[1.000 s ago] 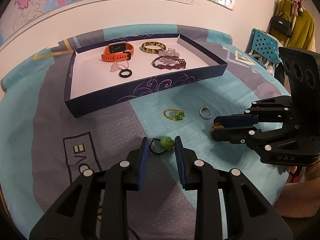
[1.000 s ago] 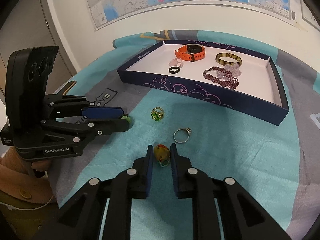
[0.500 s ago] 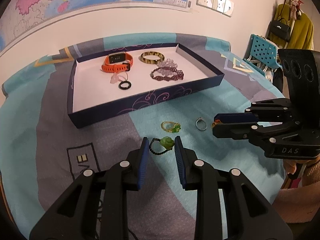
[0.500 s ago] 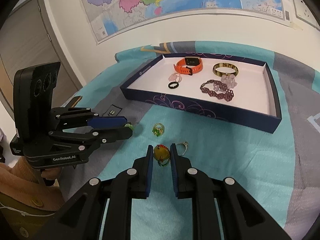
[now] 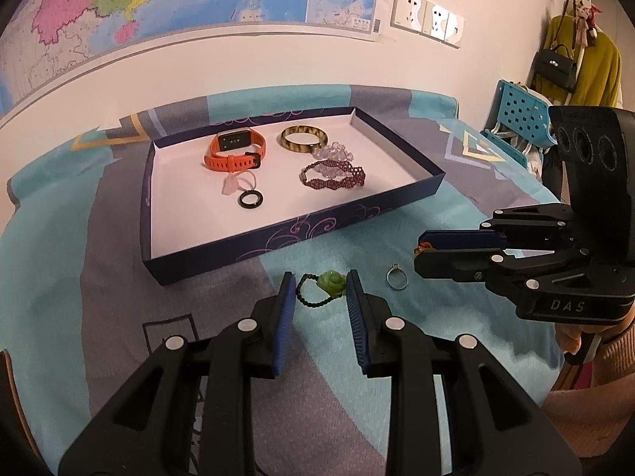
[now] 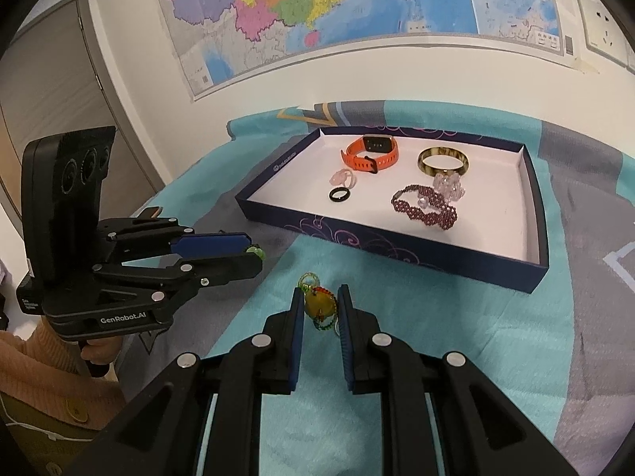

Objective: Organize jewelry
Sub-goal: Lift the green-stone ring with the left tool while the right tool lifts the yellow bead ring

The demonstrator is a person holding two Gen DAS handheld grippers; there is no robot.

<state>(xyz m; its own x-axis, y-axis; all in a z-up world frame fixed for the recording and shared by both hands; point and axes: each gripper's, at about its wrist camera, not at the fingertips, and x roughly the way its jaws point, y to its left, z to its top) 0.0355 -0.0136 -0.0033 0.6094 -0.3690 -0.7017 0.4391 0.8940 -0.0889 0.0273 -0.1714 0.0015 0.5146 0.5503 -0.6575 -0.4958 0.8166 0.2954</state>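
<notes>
My left gripper (image 5: 321,291) is shut on a green jade bead ring with a black cord (image 5: 331,282), held above the cloth. My right gripper (image 6: 320,309) is shut on a yellow bead ring with red and green beads (image 6: 317,306), also lifted. Each gripper shows in the other's view, the right one (image 5: 422,252) and the left one (image 6: 256,254). A silver ring (image 5: 397,277) lies on the cloth. A gold ring with green stones (image 6: 308,279) lies just past my right fingertips. The dark blue tray (image 5: 278,244) holds several pieces.
In the tray lie an orange watch (image 5: 236,152), a tortoiseshell bangle (image 5: 303,139), a purple beaded bracelet (image 5: 333,174), a clear bead piece (image 5: 333,154), a black ring (image 5: 251,199) and a pink ring (image 5: 238,182). A blue chair (image 5: 520,119) stands at the right.
Both grippers have risen from the cloth with their rings and moved toward the tray. The gold ring with green stones is now hidden behind the jade ring in the left wrist view.
</notes>
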